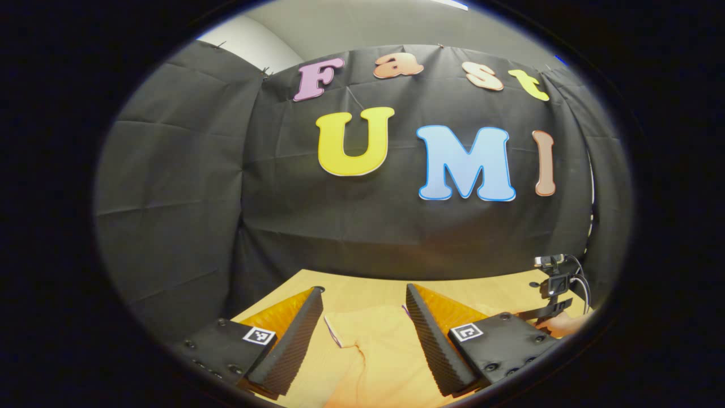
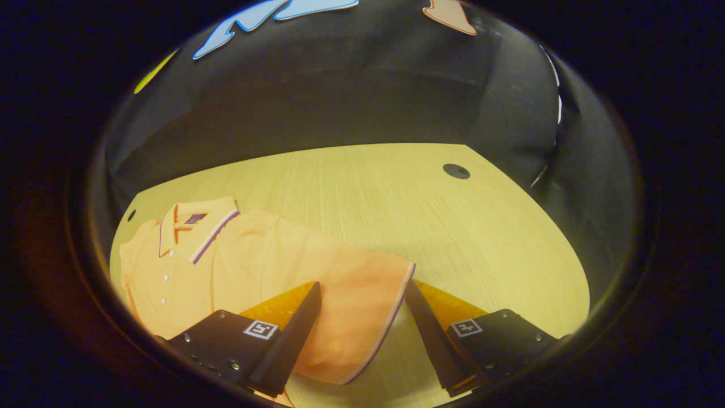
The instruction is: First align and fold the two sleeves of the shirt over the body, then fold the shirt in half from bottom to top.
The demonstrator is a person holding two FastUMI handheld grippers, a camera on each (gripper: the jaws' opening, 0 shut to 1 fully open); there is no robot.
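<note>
The shirt [image 2: 249, 266], an orange polo, is laid flat on the desk [image 2: 453, 226], its collar [image 2: 195, 224] lying toward the far left corner and its body running toward the near edge. In the right gripper view one short sleeve [image 2: 362, 317] is seen spread outward across the wood, its striped cuff at the right. No fold has yet been made, so the task is judged to be at its very start.

In the left gripper view, the left gripper [image 1: 362, 334] is held spread wide above pale orange cloth [image 1: 368, 351], with nothing pinched between its fingers; whether the cloth is touched cannot be told. At the right edge of that view a small camera mount [image 1: 552, 283] is seen standing at the desk's far right side, and part of a hand [image 1: 566, 324] shows just below it.

In the right gripper view, the right gripper [image 2: 362, 323] is likewise spread, its fingers straddling the sleeve near the cuff without closing on it.

Several slips are judged possible from here. If the fingers close too high, only air would be caught and the sleeve would be left behind. If they press too deep, the layer beneath may be gathered too, and the body dragged out of line. A pinch taken off-centre on the cuff would let the sleeve twist, so that it lands crooked over the body.
</note>
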